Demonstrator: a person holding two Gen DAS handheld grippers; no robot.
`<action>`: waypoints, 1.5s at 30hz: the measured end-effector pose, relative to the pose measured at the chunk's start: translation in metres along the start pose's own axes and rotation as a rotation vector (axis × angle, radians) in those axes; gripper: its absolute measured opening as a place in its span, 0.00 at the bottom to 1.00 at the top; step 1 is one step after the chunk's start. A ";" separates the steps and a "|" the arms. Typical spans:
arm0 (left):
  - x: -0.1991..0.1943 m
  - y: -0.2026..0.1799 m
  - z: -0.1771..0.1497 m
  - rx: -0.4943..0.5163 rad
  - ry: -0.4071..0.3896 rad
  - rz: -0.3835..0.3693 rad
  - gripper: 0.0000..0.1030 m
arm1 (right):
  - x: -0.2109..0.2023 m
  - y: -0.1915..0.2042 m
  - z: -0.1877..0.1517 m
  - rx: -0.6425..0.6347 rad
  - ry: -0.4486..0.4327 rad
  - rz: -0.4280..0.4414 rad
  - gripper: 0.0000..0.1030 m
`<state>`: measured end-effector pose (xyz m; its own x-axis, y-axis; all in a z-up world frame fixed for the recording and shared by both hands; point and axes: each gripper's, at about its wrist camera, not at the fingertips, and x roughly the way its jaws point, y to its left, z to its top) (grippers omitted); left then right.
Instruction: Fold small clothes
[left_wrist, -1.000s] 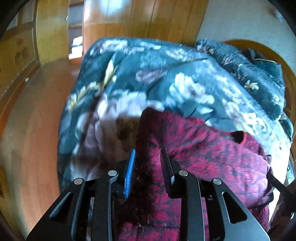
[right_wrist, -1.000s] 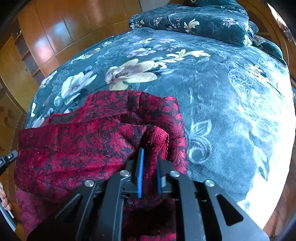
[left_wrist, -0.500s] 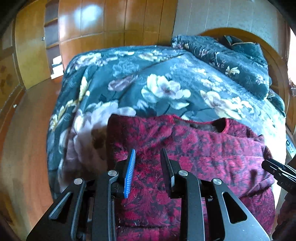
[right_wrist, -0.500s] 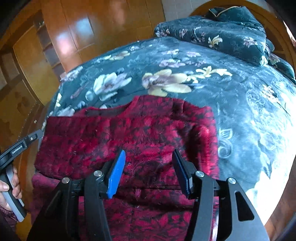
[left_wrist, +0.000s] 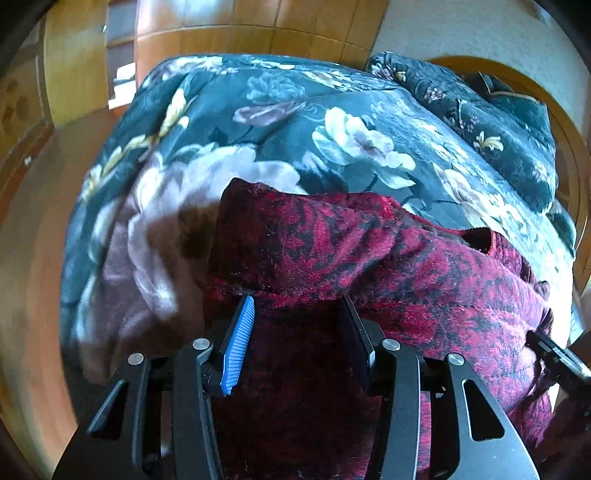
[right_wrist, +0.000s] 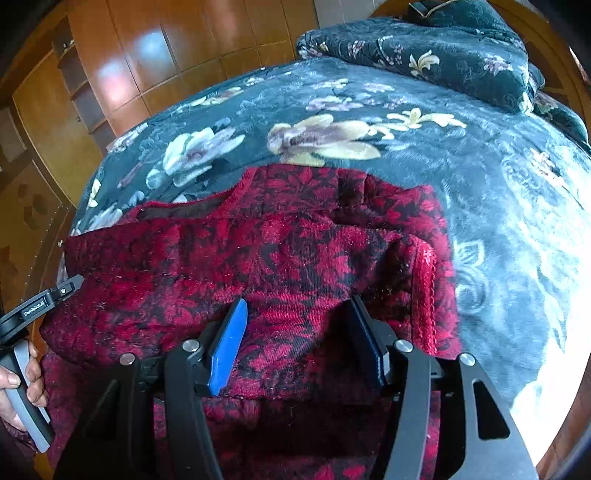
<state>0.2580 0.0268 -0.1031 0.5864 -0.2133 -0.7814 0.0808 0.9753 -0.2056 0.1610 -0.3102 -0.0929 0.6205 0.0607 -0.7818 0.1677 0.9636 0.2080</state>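
Observation:
A dark red, black-patterned knit top lies folded on a bed's teal floral blanket, its neckline toward the far side. My right gripper hovers over the top's near right part; its jaws are opening, the pads apart from the cloth, nothing pinched. My left gripper stands low over the top's left end, jaws also opening, fabric below but not pressed. The left gripper's tip shows at the left edge of the right wrist view, with a hand on its handle.
A folded quilt in the same floral cloth lies at the head of the bed by a round wooden headboard. Wooden wardrobe doors stand behind the bed. Brown floor runs along the bed's left side.
The right gripper let go of the top's edge and its jaws spread. The left jaws widened and that gripper sank closer to the cloth. The top now lies folded flat.

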 end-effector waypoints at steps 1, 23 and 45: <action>0.001 0.001 0.000 -0.007 -0.002 -0.006 0.46 | 0.006 0.001 -0.001 -0.003 -0.001 -0.004 0.55; -0.081 -0.003 -0.050 0.048 -0.049 0.107 0.58 | -0.048 -0.014 -0.017 0.060 0.027 0.056 0.66; -0.182 0.008 -0.162 0.130 -0.088 0.044 0.63 | -0.143 -0.027 -0.171 0.074 0.188 0.164 0.76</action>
<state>0.0216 0.0643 -0.0585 0.6594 -0.1700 -0.7323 0.1542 0.9840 -0.0896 -0.0636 -0.3000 -0.0869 0.4921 0.2680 -0.8282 0.1366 0.9159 0.3775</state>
